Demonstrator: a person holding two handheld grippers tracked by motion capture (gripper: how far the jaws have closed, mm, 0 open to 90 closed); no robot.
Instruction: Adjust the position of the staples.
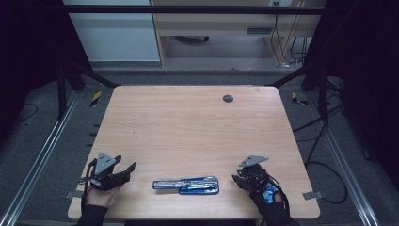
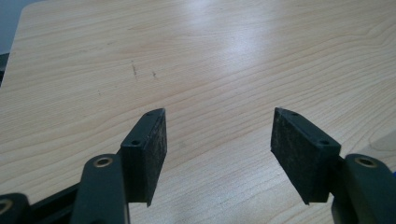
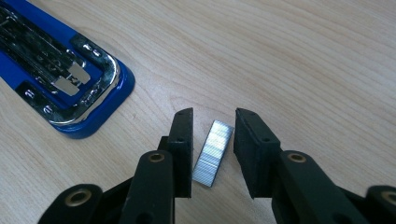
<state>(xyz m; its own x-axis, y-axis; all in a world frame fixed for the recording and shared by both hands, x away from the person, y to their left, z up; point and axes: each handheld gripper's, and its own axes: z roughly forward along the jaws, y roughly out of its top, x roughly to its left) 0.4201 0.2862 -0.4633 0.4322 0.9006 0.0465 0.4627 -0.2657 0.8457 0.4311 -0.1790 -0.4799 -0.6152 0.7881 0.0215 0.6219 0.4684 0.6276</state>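
A blue stapler [image 1: 186, 184] lies opened flat near the table's front edge, its chrome staple channel [image 3: 70, 88] facing up. Right of it, a short silver strip of staples [image 3: 213, 153] lies flat on the wood. My right gripper [image 1: 241, 178] points down at the strip, and its jaws [image 3: 213, 114] stand on either side of it with narrow gaps; the pads are not pressing on it. My left gripper [image 1: 128, 170] rests at the front left, held in a hand. Its jaws [image 2: 217, 140] are wide open over bare wood with nothing between them.
The wooden table [image 1: 188, 122] has a small dark round cap [image 1: 227, 98] near its far edge. Metal floor rails [image 1: 42, 146] run along both sides. Cables [image 1: 324, 165] trail on the floor at the right. A cabinet stands beyond the far edge.
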